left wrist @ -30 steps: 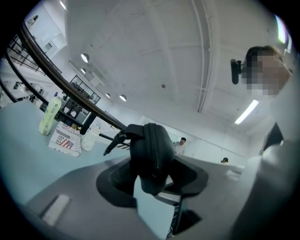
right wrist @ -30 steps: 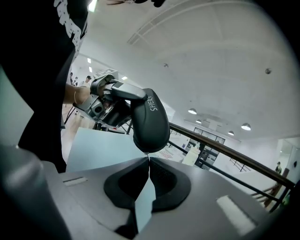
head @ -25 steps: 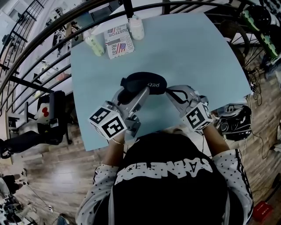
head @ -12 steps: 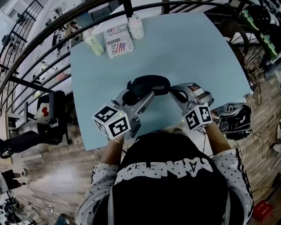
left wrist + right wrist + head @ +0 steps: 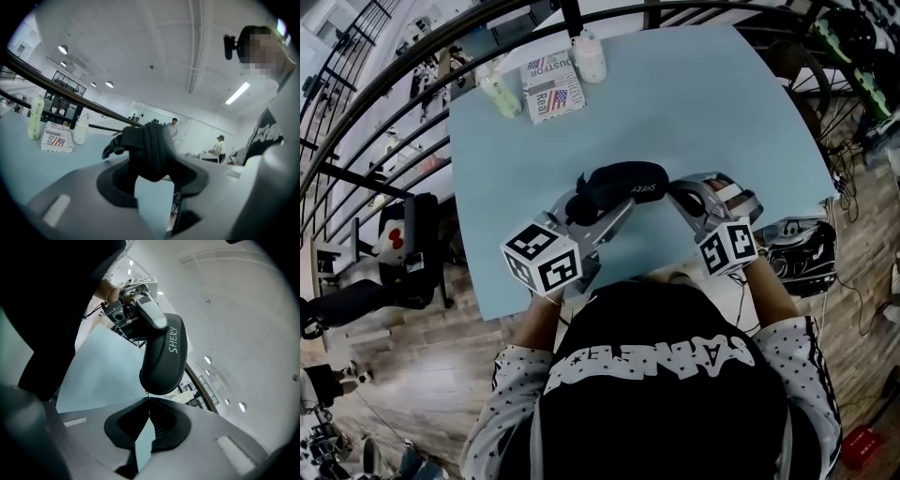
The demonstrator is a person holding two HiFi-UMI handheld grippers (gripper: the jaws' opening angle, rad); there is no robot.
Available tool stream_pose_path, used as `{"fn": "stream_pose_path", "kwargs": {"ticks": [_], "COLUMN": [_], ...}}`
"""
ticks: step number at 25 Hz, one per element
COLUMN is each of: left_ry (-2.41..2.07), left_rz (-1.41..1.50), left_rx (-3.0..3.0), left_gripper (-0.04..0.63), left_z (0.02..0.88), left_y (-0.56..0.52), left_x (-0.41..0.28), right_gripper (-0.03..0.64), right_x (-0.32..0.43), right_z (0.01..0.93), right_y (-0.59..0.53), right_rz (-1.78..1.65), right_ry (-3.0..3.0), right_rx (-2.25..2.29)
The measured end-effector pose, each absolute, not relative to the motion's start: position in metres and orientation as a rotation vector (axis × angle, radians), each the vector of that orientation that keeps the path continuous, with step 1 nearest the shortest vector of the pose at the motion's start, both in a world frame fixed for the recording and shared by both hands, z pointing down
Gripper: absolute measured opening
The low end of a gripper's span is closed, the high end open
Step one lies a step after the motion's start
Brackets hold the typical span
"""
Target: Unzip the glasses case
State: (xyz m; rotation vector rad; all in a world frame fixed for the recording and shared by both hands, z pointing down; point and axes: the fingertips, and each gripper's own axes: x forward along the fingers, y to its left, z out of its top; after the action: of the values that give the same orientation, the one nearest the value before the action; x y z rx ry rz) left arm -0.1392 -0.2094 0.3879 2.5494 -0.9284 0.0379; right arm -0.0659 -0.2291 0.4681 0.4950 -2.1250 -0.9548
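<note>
Glasses case (image 5: 151,143) sits clamped in the left gripper (image 5: 152,176). Only the right gripper view shows the right gripper (image 5: 148,401) pinched shut on the zipper pull (image 5: 147,393).

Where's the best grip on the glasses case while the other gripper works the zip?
Take its rounded end, endwise from the left, as the left gripper does: jaws press the glasses case shells either side of the zip seam, leaving it free. The right gripper pinches the pull opposite.

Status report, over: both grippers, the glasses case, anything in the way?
Left gripper shut on glasses case end. Right gripper shut on zip pull. Case looks zipped, above table. Nothing in the way.
</note>
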Motion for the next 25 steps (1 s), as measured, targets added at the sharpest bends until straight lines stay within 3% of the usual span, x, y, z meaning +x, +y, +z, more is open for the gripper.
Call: {"fn": "stream_pose_path", "kwargs": {"ticks": [9,25], "left_ry": [-0.933,-0.968], "left_rz": [0.017,-0.345], "left_rx": [2.535,2.447], "left_gripper": [0.0,0.0], "left_z": [0.39,0.373], "left_y": [-0.21,-0.217], "left_x": [-0.139,-0.16], "right_gripper": [0.008,0.006], "right_x": [-0.063,-0.073], "right_z": [0.467,0.446], "right_y": [-0.232,-0.228], "right_rz": [-1.016,-1.167], "right_ry": [-2.05,-2.014], "right_rx": [0.508,0.51]}}
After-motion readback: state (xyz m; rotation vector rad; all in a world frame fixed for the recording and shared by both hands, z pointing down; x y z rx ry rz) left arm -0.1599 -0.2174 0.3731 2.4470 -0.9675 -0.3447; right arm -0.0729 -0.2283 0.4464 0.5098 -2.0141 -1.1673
